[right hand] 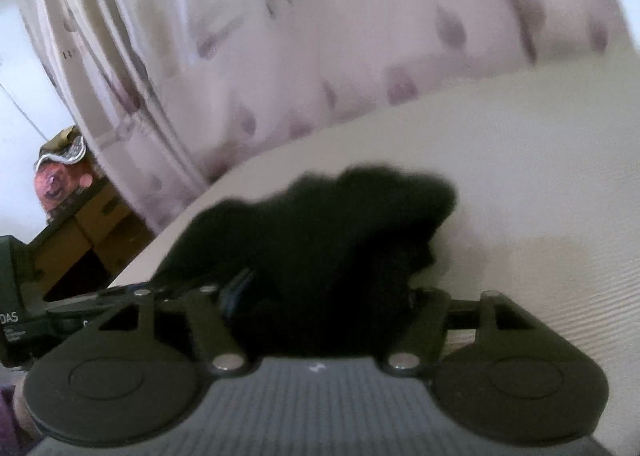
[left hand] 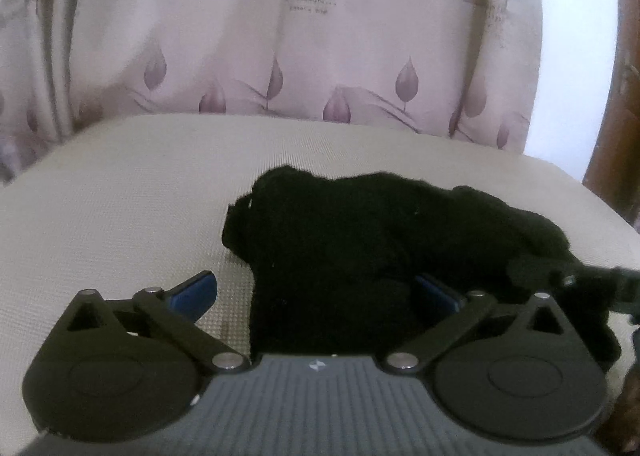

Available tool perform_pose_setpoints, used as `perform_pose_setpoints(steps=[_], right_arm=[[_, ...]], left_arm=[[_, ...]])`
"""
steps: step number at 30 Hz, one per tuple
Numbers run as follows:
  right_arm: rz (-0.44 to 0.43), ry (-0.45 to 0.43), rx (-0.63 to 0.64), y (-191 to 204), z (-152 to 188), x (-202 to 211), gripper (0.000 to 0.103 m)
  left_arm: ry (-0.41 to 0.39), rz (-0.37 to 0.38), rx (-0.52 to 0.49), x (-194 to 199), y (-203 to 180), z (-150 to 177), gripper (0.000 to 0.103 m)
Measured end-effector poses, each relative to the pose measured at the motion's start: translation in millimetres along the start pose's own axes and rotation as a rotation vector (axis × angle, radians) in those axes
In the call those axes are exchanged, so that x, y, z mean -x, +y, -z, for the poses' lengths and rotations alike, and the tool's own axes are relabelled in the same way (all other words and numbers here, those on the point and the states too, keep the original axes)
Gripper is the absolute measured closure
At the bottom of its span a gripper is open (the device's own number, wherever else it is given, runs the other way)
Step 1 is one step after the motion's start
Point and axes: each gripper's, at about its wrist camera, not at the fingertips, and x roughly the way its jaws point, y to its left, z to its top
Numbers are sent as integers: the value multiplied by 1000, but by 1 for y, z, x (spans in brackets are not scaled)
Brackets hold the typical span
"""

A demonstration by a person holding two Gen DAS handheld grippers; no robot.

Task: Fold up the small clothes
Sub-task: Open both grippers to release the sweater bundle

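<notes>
A small black garment (left hand: 360, 232) lies bunched on the beige textured surface (left hand: 120, 196). My left gripper (left hand: 316, 292) is open, its blue fingers (left hand: 192, 296) spread wide, and the near part of the cloth lies between them. In the right wrist view the same black garment (right hand: 320, 232) fills the space between the fingers of my right gripper (right hand: 320, 296); the fingers are mostly hidden by cloth, and they stand wide apart. The other gripper shows at the right edge of the left wrist view (left hand: 600, 284), at the cloth's end.
A pink curtain with a leaf print (left hand: 300, 36) hangs behind the surface. A dark wooden frame (left hand: 616, 136) stands at the right. In the right wrist view, cardboard boxes (right hand: 100, 224) and a bag sit at the left, beyond the surface's edge.
</notes>
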Motion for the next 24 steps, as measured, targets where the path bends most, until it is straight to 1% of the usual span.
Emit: perform_pose_setpoints(steps=[1, 2, 4, 8, 10, 11, 13, 15, 17, 19, 24], right_arm=[[8, -25, 9, 2, 2, 6, 26], [15, -56, 18, 6, 5, 14, 23], [24, -103, 32, 11, 11, 27, 21], [70, -154, 96, 28, 23, 48, 19], [93, -186, 142, 38, 28, 58, 12], [109, -202, 167, 43, 30, 63, 11], [149, -239, 218, 54, 35, 74, 6], [171, -267, 249, 63, 35, 81, 4], [189, -285, 267, 70, 37, 89, 3], [182, -288, 282, 76, 38, 93, 2], [179, -308, 285, 85, 39, 105, 2]], left_arm=[[-16, -11, -7, 5, -2, -1, 0], [-35, -27, -17, 10, -4, -1, 0], [-71, -57, -43, 21, -10, -1, 0], [-123, -98, -64, 40, -17, -3, 0], [-153, -152, -74, 50, -22, -2, 0], [-163, -164, -82, 55, -24, -2, 0], [-184, -160, -85, 67, -26, -2, 0], [-189, -140, -83, 76, -28, -3, 0], [-217, -131, -88, 88, -31, -4, 0], [-270, -158, -104, 101, -37, -4, 0], [-336, -194, -145, 121, -50, -11, 0]])
